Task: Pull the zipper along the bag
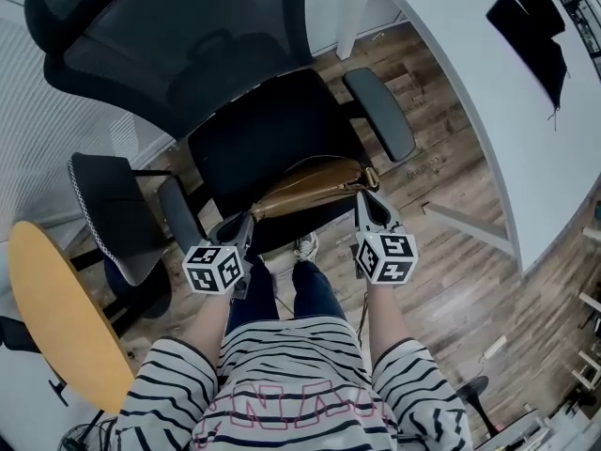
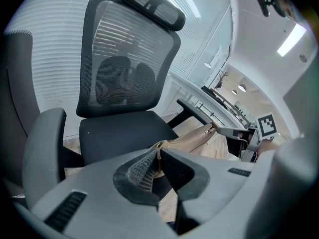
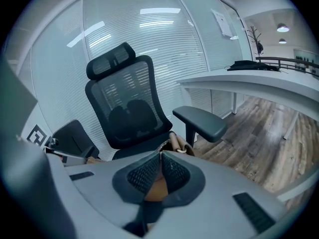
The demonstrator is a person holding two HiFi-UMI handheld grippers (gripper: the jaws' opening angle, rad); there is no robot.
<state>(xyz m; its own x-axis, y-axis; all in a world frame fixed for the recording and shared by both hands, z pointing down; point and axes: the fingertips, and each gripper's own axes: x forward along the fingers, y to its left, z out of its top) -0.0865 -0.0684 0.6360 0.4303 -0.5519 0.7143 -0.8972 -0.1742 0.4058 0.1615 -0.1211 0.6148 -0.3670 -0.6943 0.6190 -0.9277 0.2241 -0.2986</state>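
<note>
A tan leather bag (image 1: pixel 310 184) lies along the front edge of a black office chair's seat (image 1: pixel 272 134). My left gripper (image 1: pixel 246 224) is shut on the bag's left end. In the left gripper view its jaws (image 2: pixel 159 158) pinch a thin tan strip of the bag (image 2: pixel 194 138), whose zipper line runs away toward the other gripper. My right gripper (image 1: pixel 364 197) is shut on the bag's right end. The right gripper view shows that gripper (image 3: pixel 161 161) closed on tan material, with the bag's end and a ring (image 3: pixel 175 142) just past the pads. I cannot tell which gripper holds the zipper pull.
The chair's armrests (image 1: pixel 380 113) flank the bag. A second dark chair (image 1: pixel 108 209) and a round yellow table (image 1: pixel 56 318) stand at the left. A white curved desk (image 1: pixel 479 92) with a black item (image 1: pixel 531 22) is at the right. The person's legs are below the bag.
</note>
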